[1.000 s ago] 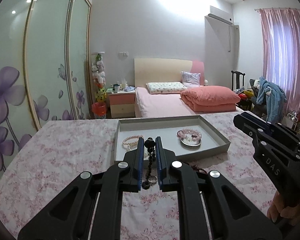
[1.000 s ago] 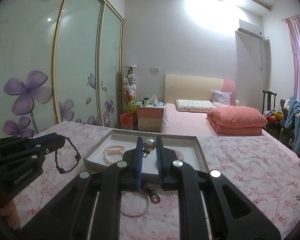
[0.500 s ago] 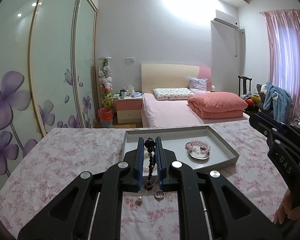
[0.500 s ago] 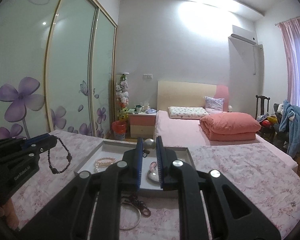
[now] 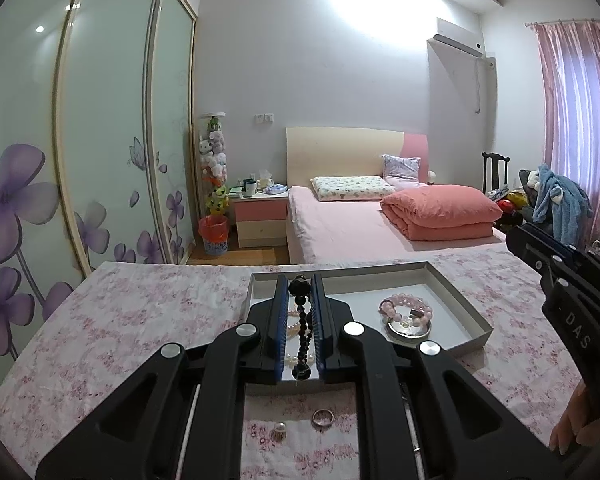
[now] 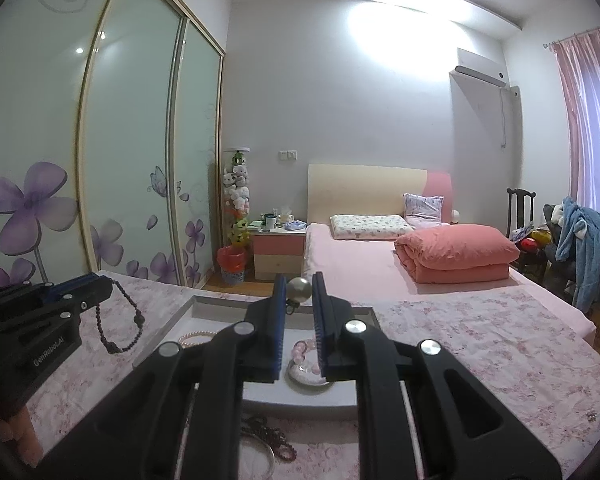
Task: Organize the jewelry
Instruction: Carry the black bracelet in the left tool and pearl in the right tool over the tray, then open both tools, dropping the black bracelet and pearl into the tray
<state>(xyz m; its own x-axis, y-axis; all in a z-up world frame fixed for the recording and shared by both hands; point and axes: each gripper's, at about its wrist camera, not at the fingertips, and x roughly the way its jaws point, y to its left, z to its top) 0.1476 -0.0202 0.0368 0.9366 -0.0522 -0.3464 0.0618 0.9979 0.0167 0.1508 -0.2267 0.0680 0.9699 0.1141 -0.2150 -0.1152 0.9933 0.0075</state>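
On the floral tablecloth (image 5: 132,320) a shallow grey tray (image 5: 456,296) serves as the landmark, its open side up. Above the tray's near left part the left gripper (image 5: 299,292) is clamped on a dark bead bracelet (image 5: 302,320), whose loop hangs from the fingertips clear of the cloth, as the right wrist view shows. Over the tray's near edge the right gripper (image 6: 299,292) is clenched on a grey metallic ball (image 6: 299,290) with a small ring under it; what the ball belongs to cannot be told. Inside the tray, toward its right side, a pink bead bracelet (image 5: 406,308) lies partly on a round silver dish (image 5: 408,330). Toward the tray's left side lies a pearl bracelet (image 6: 196,337), mostly hidden by the left gripper in its own view. Outside the tray, just before its near wall, a thin silver bangle (image 6: 270,458) and a dark red bead strand (image 6: 276,438) lie on the cloth. Further left along that wall lie a silver ring (image 5: 323,417) and a small pearl piece (image 5: 279,428).
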